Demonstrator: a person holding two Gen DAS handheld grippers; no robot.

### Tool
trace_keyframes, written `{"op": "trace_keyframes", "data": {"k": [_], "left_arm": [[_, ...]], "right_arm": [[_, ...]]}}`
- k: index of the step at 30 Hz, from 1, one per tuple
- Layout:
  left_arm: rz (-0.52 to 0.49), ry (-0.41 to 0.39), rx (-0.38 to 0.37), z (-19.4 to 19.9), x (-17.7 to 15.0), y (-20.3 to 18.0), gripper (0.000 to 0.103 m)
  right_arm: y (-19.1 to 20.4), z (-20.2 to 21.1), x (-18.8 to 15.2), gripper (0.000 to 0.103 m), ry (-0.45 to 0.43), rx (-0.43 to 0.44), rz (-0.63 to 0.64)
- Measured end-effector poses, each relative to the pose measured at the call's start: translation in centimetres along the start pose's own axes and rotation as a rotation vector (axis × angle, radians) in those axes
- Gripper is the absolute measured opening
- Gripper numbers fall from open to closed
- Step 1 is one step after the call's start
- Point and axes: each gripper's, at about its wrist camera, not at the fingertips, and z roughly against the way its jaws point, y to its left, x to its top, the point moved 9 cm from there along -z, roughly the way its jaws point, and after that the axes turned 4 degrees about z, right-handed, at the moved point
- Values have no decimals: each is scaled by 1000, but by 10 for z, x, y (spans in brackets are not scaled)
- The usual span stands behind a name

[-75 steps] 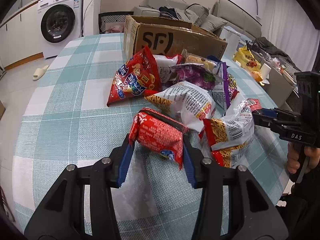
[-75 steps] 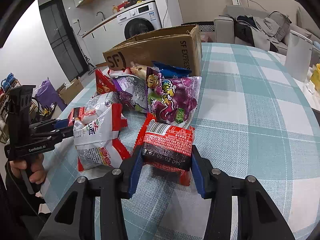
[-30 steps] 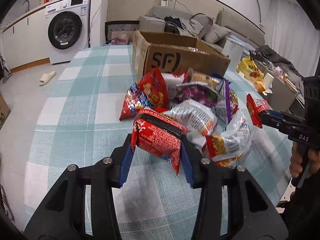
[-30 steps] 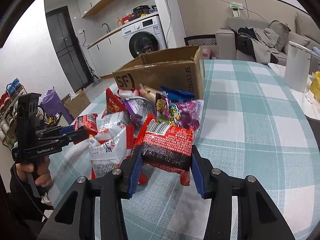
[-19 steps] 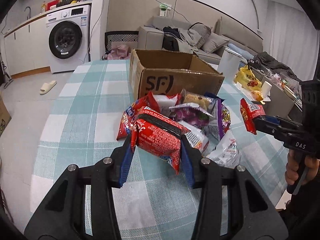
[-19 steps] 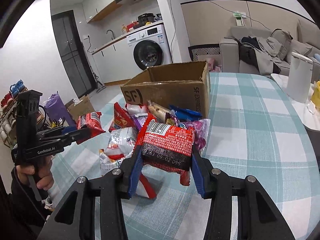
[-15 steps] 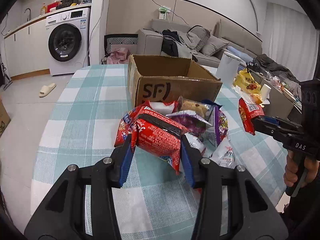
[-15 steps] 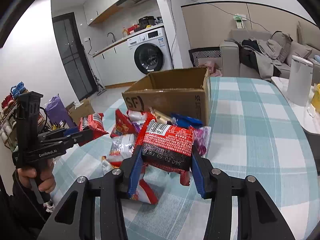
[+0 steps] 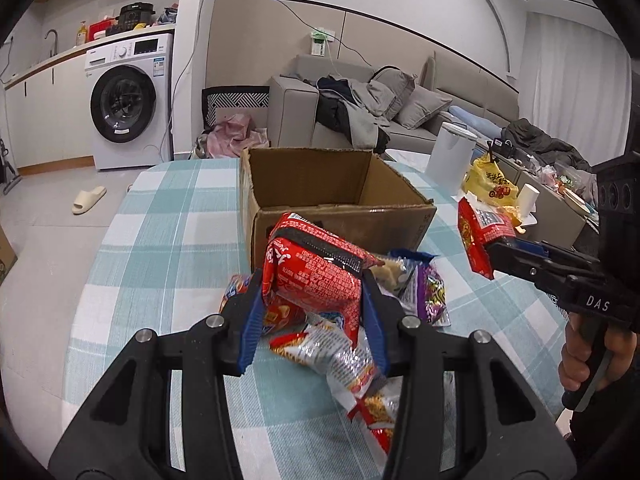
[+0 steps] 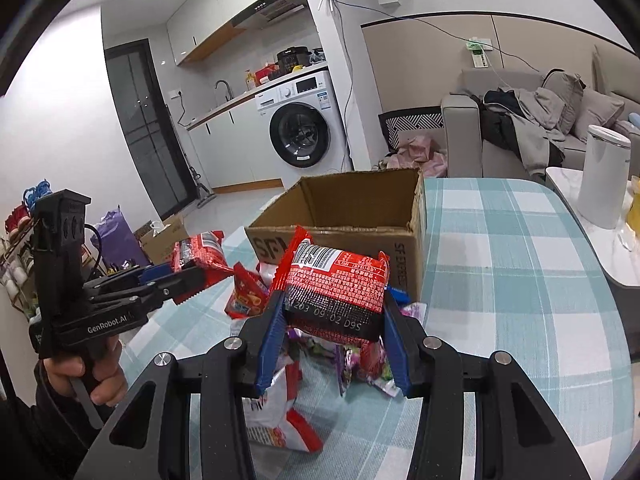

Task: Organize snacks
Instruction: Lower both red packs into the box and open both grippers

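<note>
Each tool grips a red packet: left tool point(image 9: 314, 316), right tool point(image 10: 334, 340), both raised near the open box point(image 9: 320, 196).

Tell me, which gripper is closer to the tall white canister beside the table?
Right. The right gripper is on the white canister's side of the snack pile; the left gripper is on the far side.

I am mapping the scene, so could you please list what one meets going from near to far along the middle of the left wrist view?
Left gripper → red noodle packet it clamps → open brown cardboard box → grey sofa strewn with clothes.
</note>
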Motion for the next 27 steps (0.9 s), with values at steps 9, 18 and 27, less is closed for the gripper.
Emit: {"op": "trace_keyframes", "data": {"k": [9, 18, 27], "left_arm": [[-3, -8, 5, -20, 23, -5, 41], [9, -3, 15, -46, 41, -2, 41], [12, 6, 22, -73, 55, 1, 41]], "right_arm": [[-4, -18, 26, 46, -10, -2, -6], [-10, -39, 40, 46, -3, 9, -38], [-21, -56, 51, 46, 5, 7, -79]]}}
